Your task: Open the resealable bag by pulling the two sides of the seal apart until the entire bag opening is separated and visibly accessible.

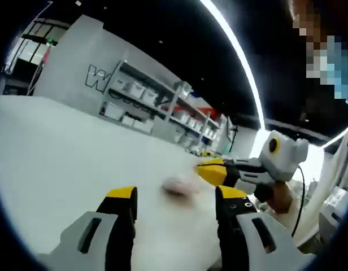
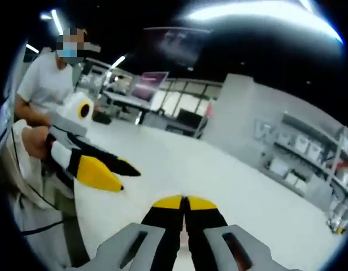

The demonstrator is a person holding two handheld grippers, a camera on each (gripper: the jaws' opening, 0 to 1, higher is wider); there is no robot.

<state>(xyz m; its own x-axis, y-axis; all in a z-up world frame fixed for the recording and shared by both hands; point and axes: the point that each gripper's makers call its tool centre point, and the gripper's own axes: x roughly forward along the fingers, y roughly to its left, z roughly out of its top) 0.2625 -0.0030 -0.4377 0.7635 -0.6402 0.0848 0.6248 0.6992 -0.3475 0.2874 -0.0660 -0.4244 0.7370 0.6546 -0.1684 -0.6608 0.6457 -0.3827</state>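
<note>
In the left gripper view my left gripper [image 1: 176, 195] stands open over the white table [image 1: 72, 164], its yellow-tipped jaws wide apart. Just beyond the gap lies a small, blurred, pale pinkish patch [image 1: 177, 185]; I cannot tell whether it is the bag. The right gripper [image 1: 203, 169] reaches in from the right with its yellow tip next to that patch, a hand behind it. In the right gripper view my right gripper [image 2: 184, 202] is shut, yellow tips pressed together, and nothing shows between them. The left gripper [image 2: 126, 178] comes in from the left, slightly parted.
The white table [image 2: 236, 180] stretches far ahead. Shelves [image 1: 157, 104] with white bins line a grey wall at the back. A person in a white shirt [image 2: 47, 84] stands close at the left of the right gripper view, holding the left gripper.
</note>
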